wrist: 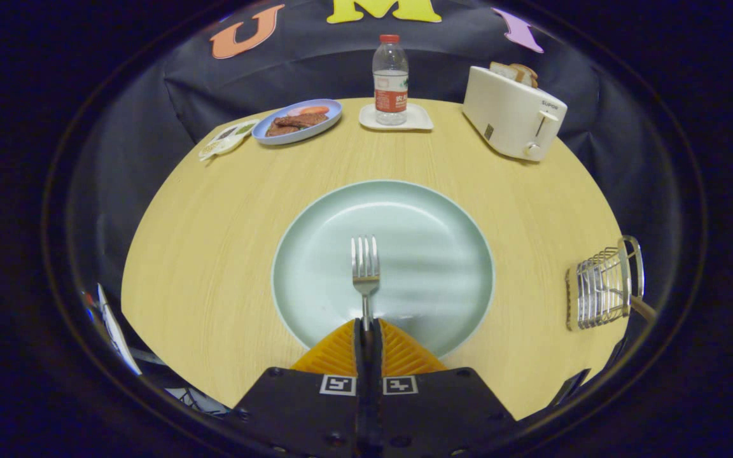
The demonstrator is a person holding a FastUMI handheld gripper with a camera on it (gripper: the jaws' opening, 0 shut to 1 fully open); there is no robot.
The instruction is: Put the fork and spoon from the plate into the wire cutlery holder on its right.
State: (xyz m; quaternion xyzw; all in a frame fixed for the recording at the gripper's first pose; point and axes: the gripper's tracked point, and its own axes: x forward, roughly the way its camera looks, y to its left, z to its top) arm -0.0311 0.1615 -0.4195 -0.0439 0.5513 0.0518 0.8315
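We've got the gripper [366,327] pinched tight on the fork [365,270] handle, both fingers squeezing it with basically no gap; the tines stick out straight ahead over the pale green plate [315,254]; the wire cutlery holder [602,289] sits well off to the right near the table [214,222] edge, with a handle poking out of it; way beyond are a water bottle [390,79], a toaster [513,114] and a blue plate of food [296,121].

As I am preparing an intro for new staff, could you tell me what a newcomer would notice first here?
The eye lands first on the fork pinched between the closed fingers of the gripper, tines pointing ahead over the pale green plate. Next comes the wire cutlery holder to the plate's right, then the white toaster beyond.
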